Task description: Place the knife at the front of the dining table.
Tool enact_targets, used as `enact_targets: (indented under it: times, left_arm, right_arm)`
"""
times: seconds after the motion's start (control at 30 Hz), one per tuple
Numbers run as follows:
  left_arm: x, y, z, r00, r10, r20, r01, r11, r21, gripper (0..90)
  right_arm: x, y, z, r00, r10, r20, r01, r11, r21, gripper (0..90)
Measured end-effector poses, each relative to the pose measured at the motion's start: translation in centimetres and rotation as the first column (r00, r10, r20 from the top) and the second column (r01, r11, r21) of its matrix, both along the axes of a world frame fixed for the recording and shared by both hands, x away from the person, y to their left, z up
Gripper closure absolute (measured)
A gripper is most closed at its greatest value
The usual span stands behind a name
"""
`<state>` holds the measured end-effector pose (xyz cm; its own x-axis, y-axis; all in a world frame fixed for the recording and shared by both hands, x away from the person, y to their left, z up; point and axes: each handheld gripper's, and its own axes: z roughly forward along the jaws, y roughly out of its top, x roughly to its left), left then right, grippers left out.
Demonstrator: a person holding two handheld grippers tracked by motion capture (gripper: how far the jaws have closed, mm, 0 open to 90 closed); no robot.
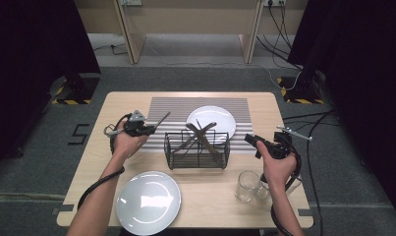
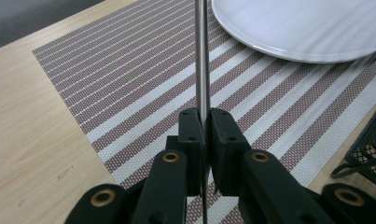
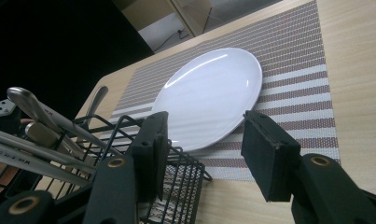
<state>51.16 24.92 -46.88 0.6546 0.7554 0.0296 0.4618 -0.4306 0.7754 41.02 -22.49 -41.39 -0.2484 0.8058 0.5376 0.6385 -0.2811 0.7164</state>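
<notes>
My left gripper (image 1: 151,129) is shut on a slim metal utensil (image 1: 162,119) that points out over the striped placemat (image 1: 176,105). In the left gripper view the jaws (image 2: 203,116) pinch the utensil's thin edge (image 2: 202,56), just short of the white plate (image 2: 307,28). A black wire basket (image 1: 198,148) in the table's middle holds several pieces of cutlery (image 1: 201,133). My right gripper (image 1: 249,140) hovers open at the basket's right side. In the right gripper view its jaws (image 3: 204,149) stand wide with nothing between them, above the basket's rim (image 3: 176,172).
A white plate (image 1: 211,119) lies on the placemat behind the basket. A second white plate (image 1: 148,201) sits near the front edge. A clear glass (image 1: 247,186) stands at the front right, beside the right hand, with more glassware (image 1: 294,184) behind the wrist.
</notes>
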Motion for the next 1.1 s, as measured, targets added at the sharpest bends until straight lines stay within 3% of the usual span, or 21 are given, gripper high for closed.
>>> enact_targets:
  times: [1.1]
  left_arm:
    - [1.1,-1.1,-1.6,0.9962,-0.035,-0.079,0.038,0.9988,0.032,83.2]
  right_arm:
    - [0.0,0.0,-0.1,1.0,0.001,-0.002,-0.001,1.0,-0.002,50.9]
